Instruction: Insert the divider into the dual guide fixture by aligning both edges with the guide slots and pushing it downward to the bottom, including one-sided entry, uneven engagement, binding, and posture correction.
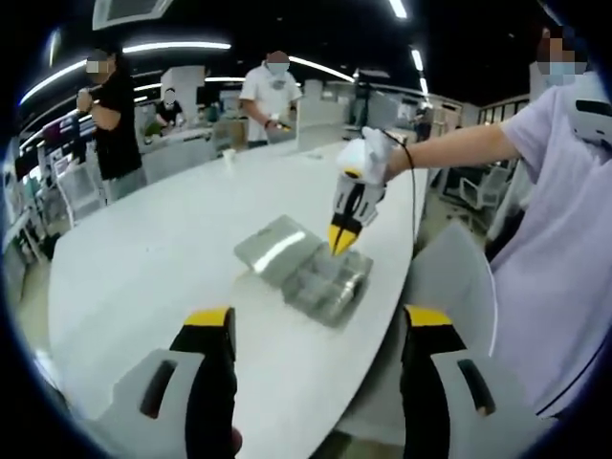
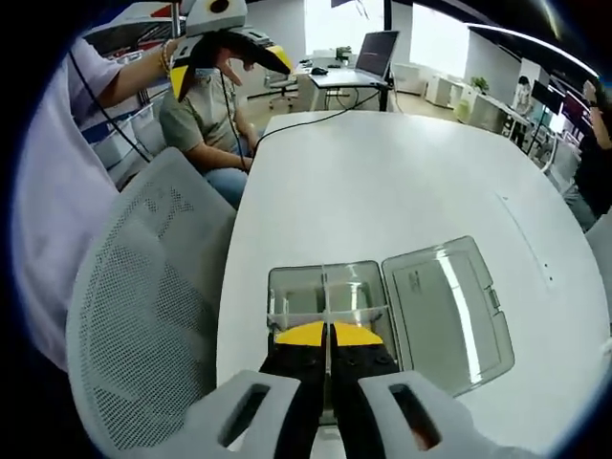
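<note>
A clear plastic compartment box (image 2: 296,292) lies near the table's edge, its lid (image 2: 445,306) flung open flat beside it. A clear divider strip (image 2: 287,314) runs across the box between its side walls. My right gripper (image 2: 327,335) points down into the box, its yellow tips closed together at the strip's top edge. In the left gripper view that same right gripper (image 1: 341,239) stands nose-down over the box (image 1: 320,282). My left gripper (image 1: 318,320) is held well back from the box, wide open and holding nothing. It appears raised in the air (image 2: 225,43) in the right gripper view.
The white table (image 2: 402,182) curves away, with its edge close to the box. A grey mesh chair (image 2: 143,287) stands against that edge. A laptop (image 2: 376,50) and a cable sit at the far end. A seated person (image 2: 206,120) and standing people (image 1: 271,91) surround the table.
</note>
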